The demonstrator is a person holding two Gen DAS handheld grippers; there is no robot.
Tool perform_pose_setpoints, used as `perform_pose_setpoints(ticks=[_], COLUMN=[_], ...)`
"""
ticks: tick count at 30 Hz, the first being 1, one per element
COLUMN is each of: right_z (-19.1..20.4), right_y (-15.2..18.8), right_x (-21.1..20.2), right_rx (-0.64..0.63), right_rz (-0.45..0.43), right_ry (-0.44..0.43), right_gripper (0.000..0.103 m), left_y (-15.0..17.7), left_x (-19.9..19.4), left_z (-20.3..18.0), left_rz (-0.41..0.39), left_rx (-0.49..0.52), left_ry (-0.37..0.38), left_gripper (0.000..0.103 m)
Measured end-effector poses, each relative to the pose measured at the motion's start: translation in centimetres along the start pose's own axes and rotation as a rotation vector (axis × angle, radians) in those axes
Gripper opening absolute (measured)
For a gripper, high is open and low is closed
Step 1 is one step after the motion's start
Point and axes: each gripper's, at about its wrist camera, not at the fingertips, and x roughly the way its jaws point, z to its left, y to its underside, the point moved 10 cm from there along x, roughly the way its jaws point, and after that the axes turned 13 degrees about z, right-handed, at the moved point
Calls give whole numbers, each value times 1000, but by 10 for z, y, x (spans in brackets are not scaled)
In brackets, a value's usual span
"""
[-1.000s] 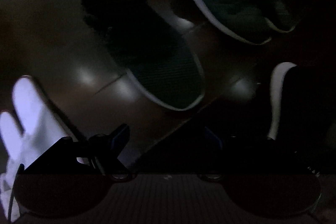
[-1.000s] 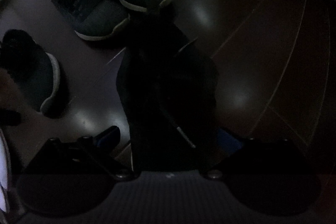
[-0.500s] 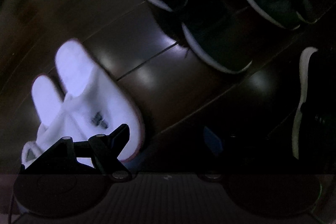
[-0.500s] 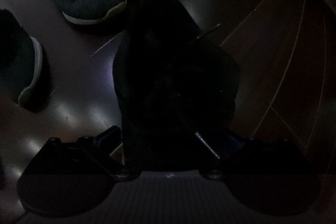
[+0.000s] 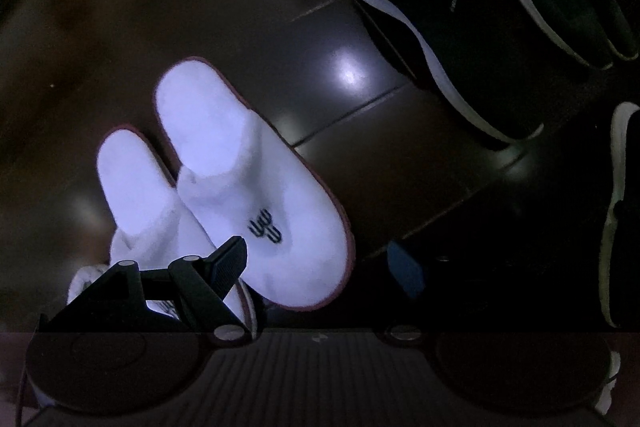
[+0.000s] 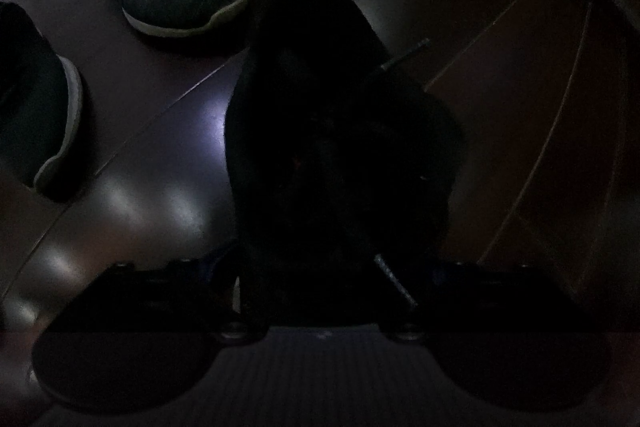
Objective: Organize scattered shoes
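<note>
Your slippers (image 5: 224,183) lie side by side, touching; the sneakers (image 5: 436,39) sit right of them, apparently apart.

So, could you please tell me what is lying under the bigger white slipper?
The bigger white slipper overlaps a second white slipper along one side and rests on the dark wooden floor. Whatever is beneath its sole is covered.

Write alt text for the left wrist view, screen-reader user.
Dim fisheye view over a dark glossy wood floor: two white slippers lie side by side, overlapping, just ahead of the open left gripper, the nearer-right one bearing a small dark logo. Dark sneakers with pale soles sit at upper right and the right edge.
</note>
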Motion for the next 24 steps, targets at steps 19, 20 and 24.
perform_pose_setpoints(ticks=[19, 20, 24], right_z=[56, 57, 59], right_y=[1, 4, 1], right_x=[-49, -50, -53], right_rx=[-126, -127, -158], right_rz=[-60, -61, -71], right_ry=[-1, -1, 19], right_gripper=[75, 72, 67], left_y=[-22, -23, -26], left_x=[-27, -26, -26], left_z=[31, 33, 38], left_rz=[-49, -47, -40], left_rx=[-72, -77, -92], left_ry=[46, 48, 55], left_gripper=[82, 82, 82])
